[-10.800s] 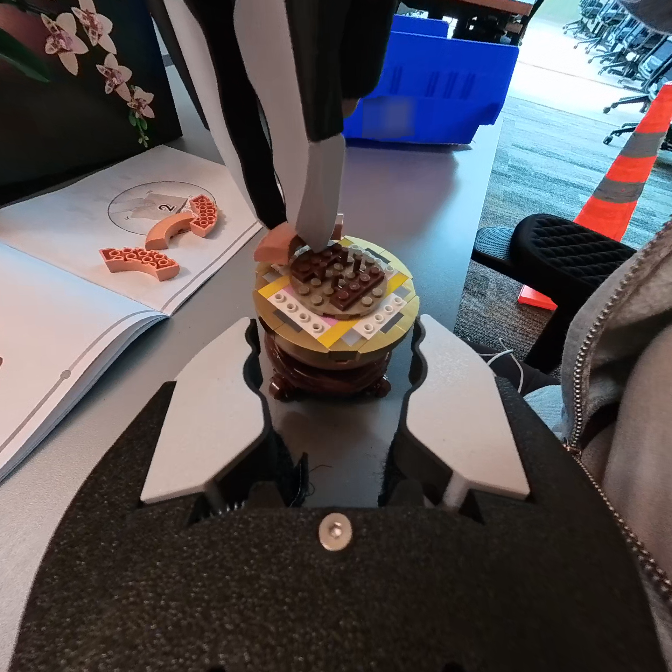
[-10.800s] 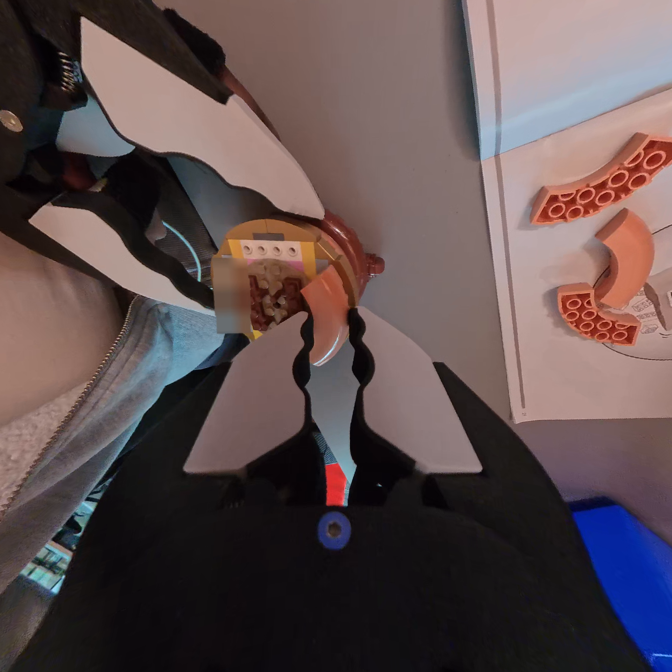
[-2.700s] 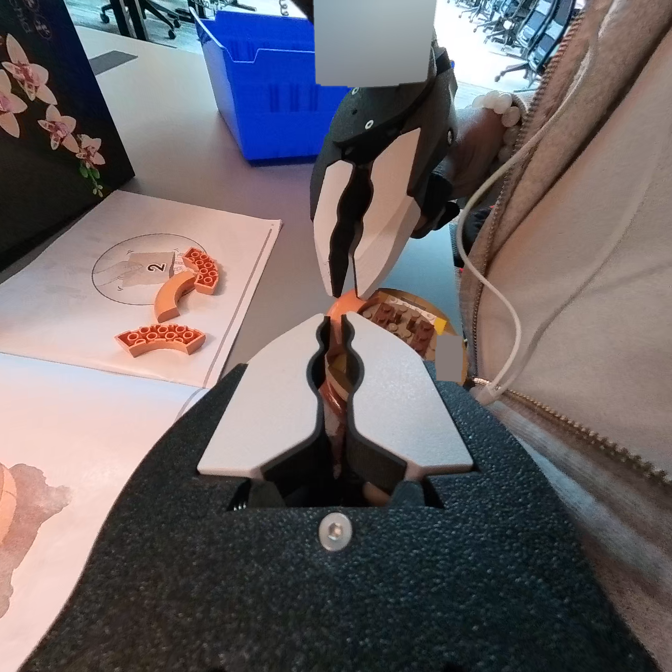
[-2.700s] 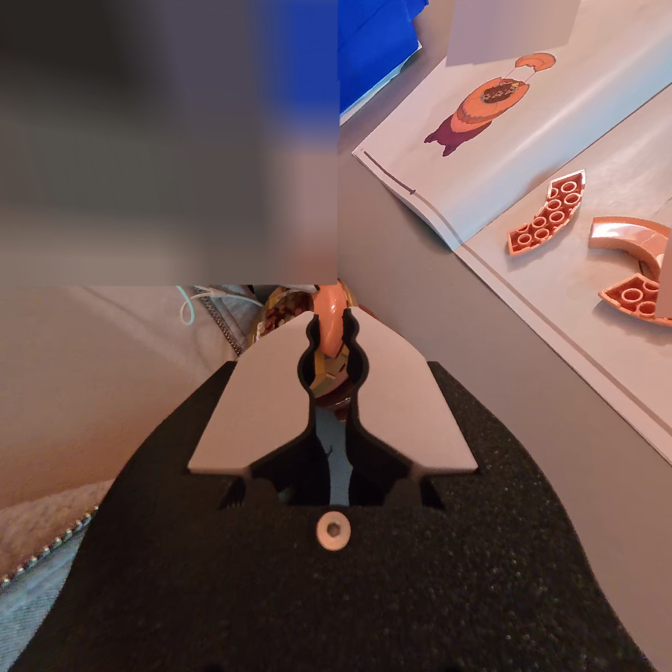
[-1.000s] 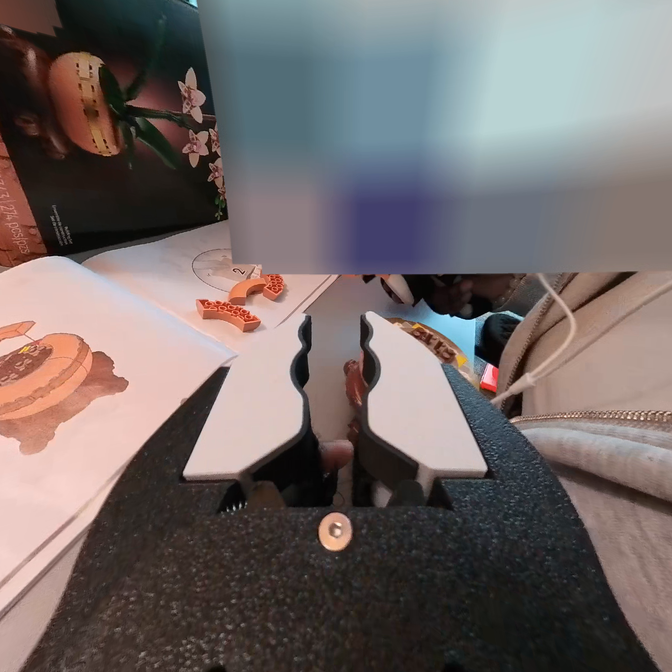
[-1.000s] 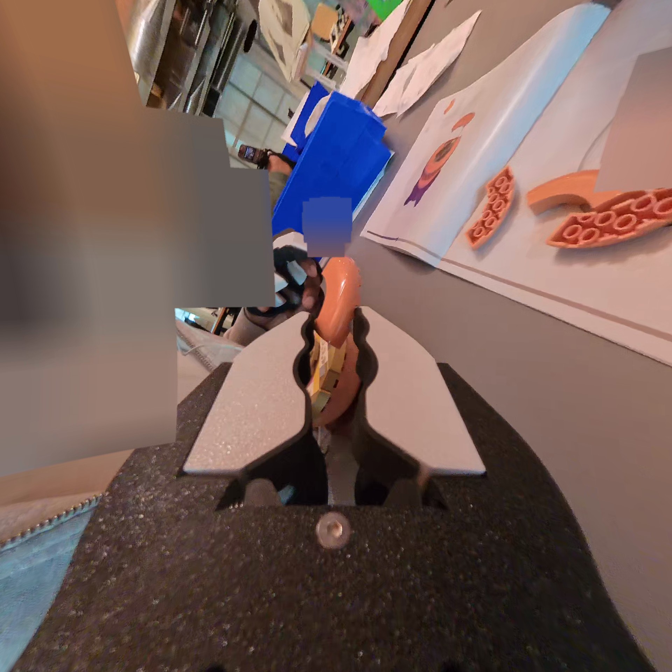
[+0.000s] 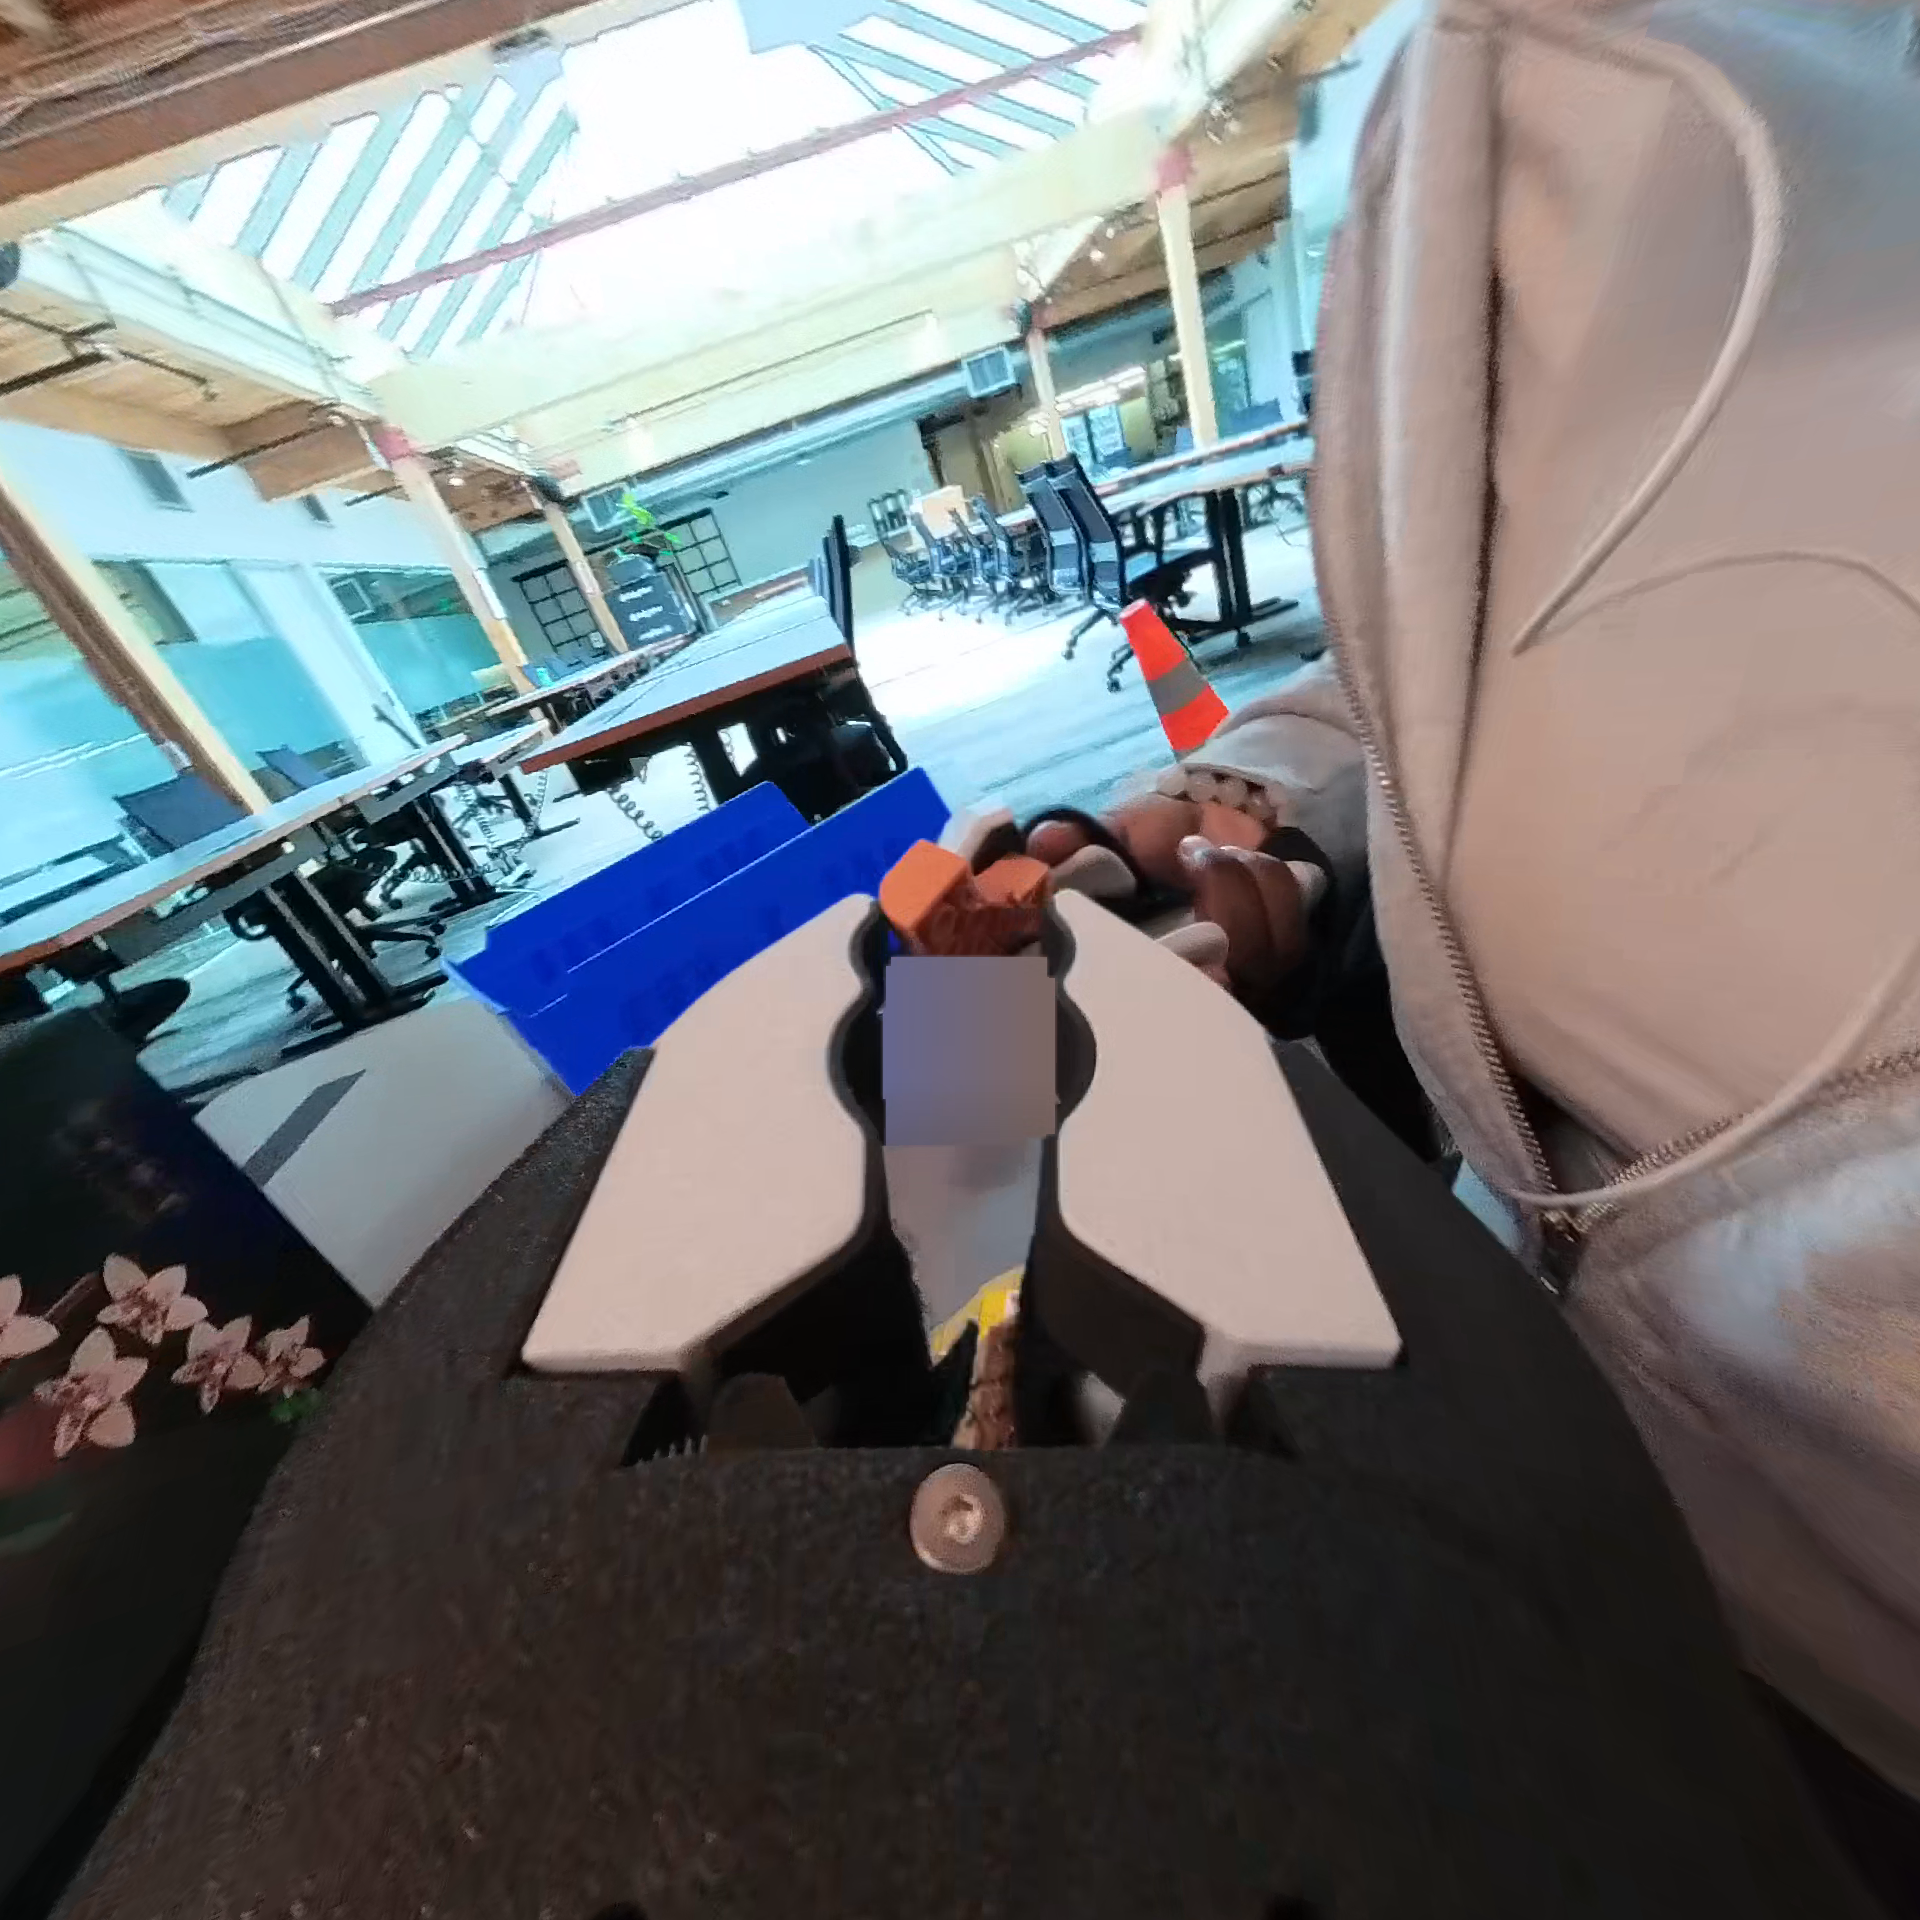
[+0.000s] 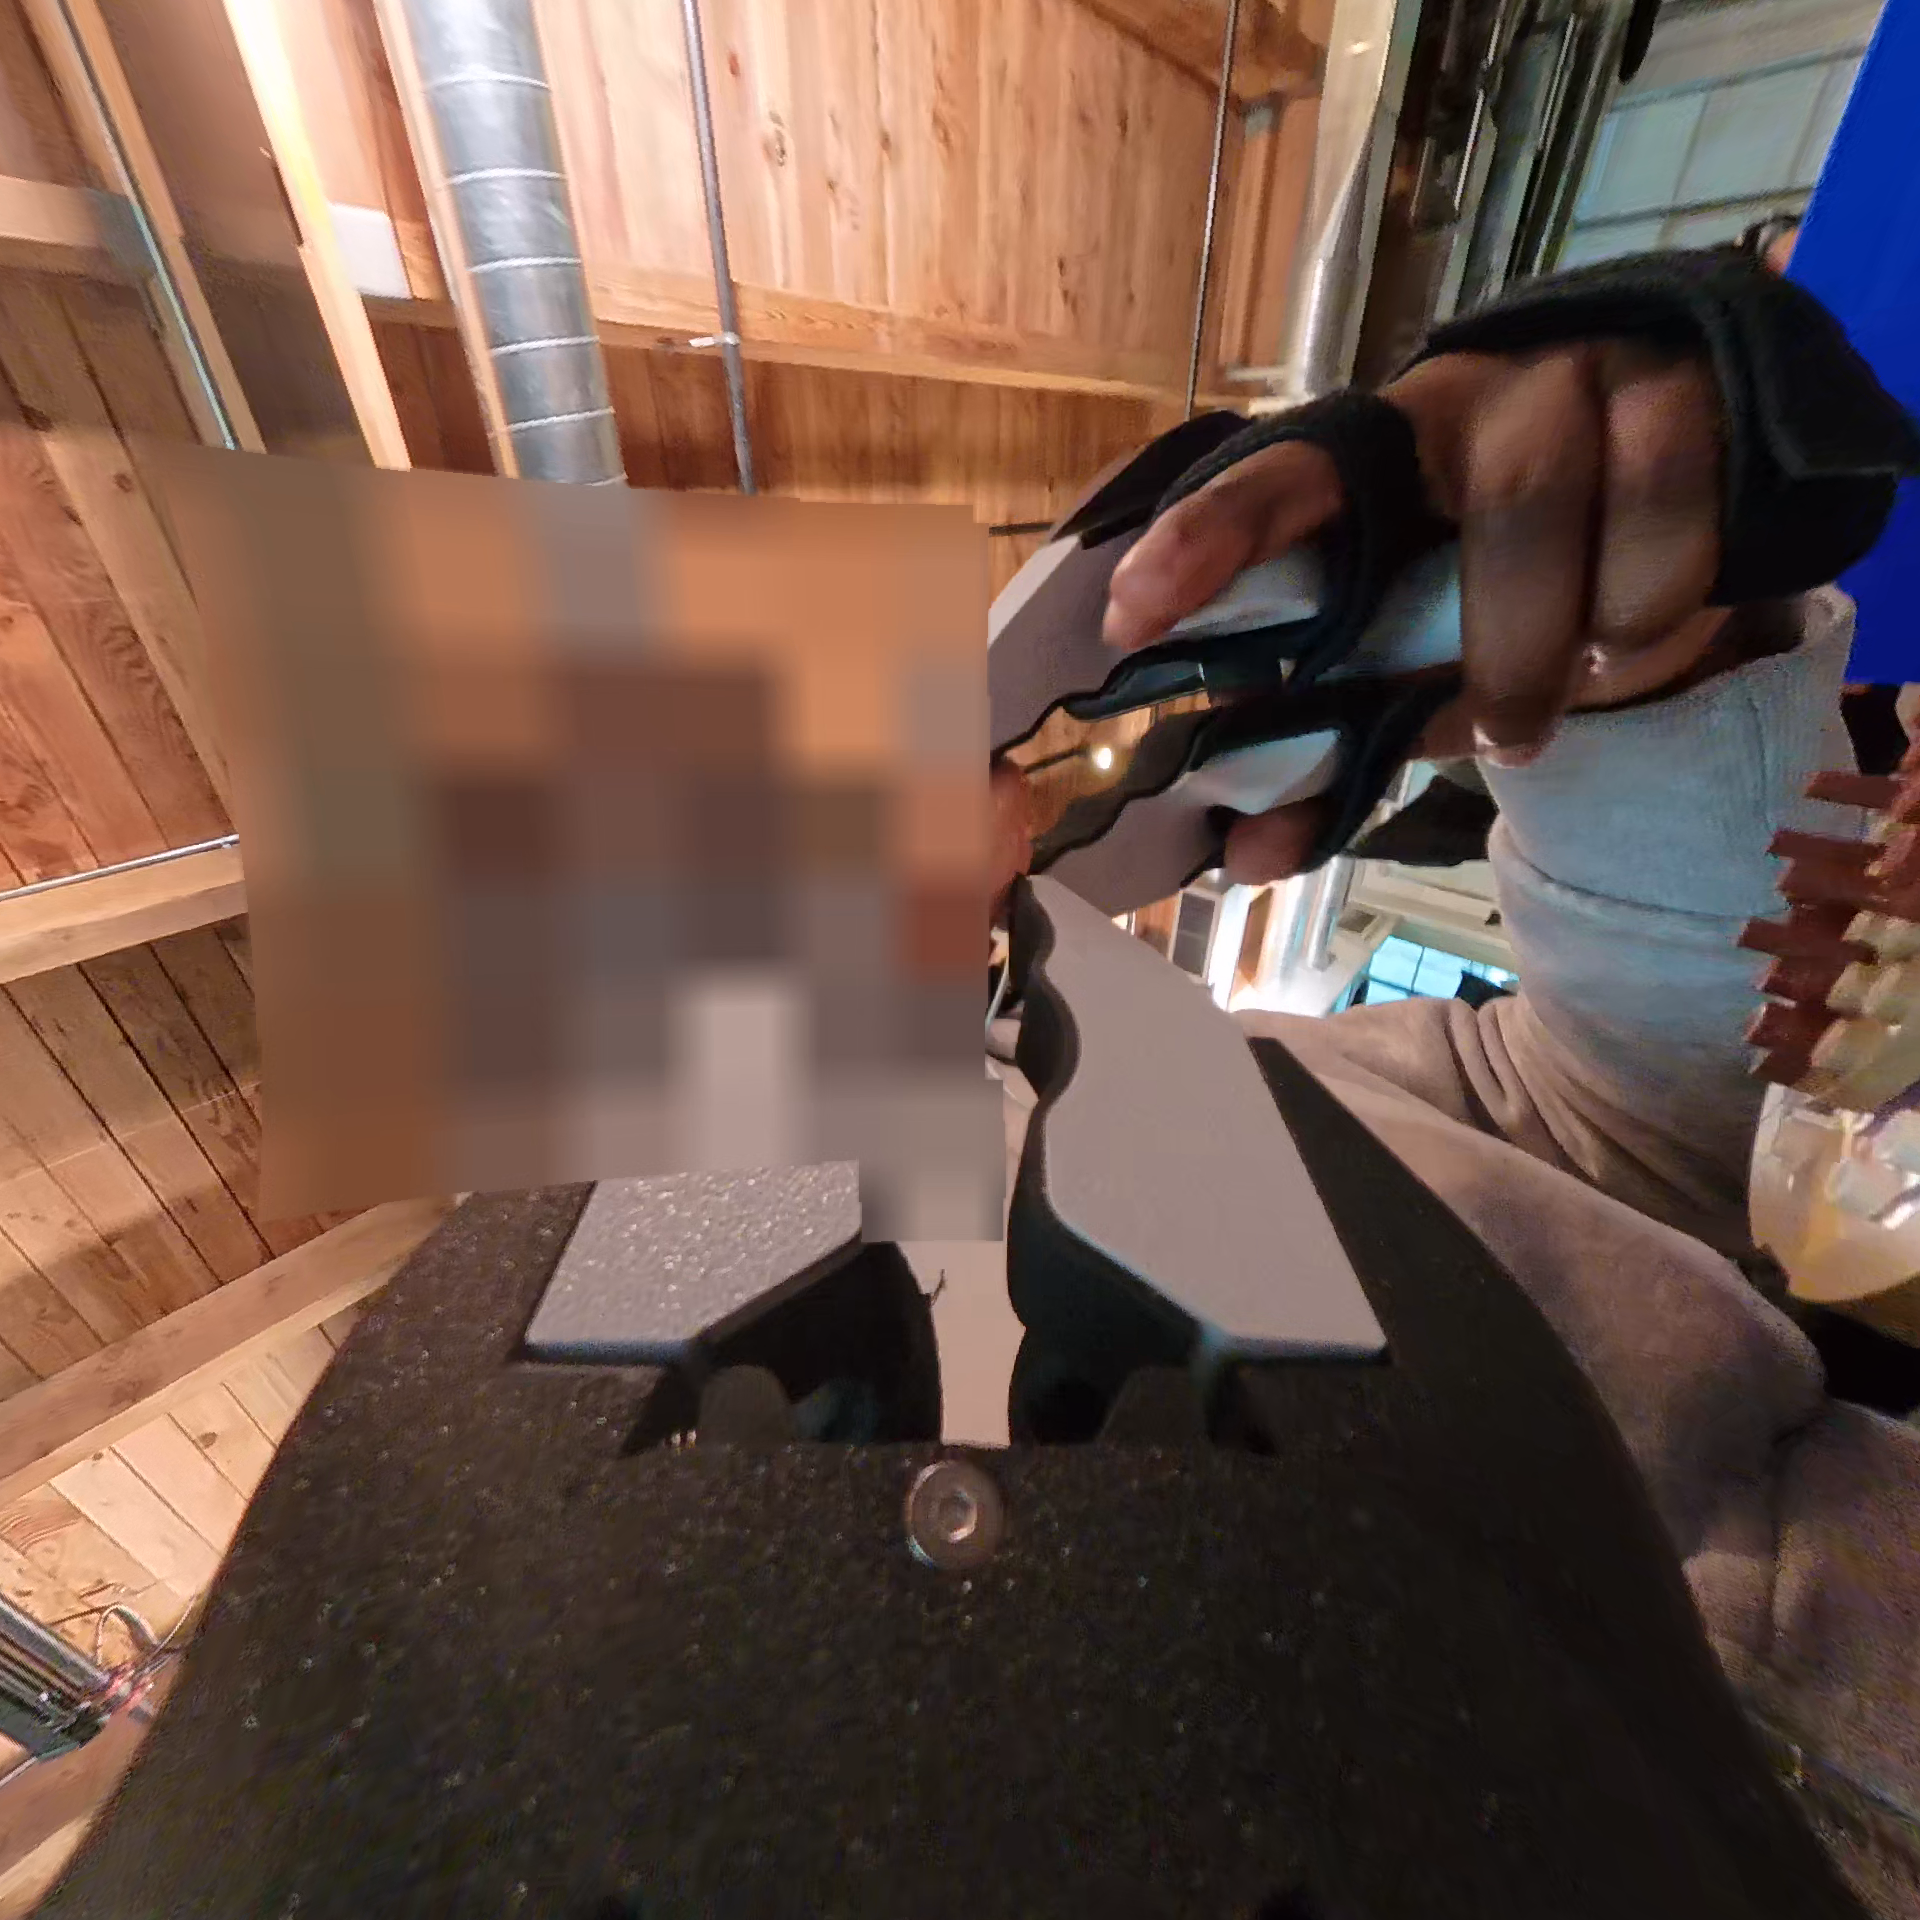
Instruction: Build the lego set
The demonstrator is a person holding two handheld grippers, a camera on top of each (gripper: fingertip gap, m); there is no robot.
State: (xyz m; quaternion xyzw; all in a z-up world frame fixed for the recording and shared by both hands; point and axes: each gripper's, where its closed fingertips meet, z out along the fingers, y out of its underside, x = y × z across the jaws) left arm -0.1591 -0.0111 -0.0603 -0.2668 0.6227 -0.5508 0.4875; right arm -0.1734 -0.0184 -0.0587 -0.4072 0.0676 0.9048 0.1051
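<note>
We've got the half-built lego pot (image 7: 971,920) lifted off the tabletop, clamped in our left gripper (image 7: 961,935), can't tell on the right gripper (image 8: 1013,935), so plenty left.

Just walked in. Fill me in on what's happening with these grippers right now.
A person in a grey hoodie holds a handheld gripper in each hand and is building a lego model, lifted off the table. The left gripper is closed on the lego model, an orange curved piece showing at its tips. The right gripper is partly hidden by a blurred patch, so its state is unclear. A blue bin sits behind.
</note>
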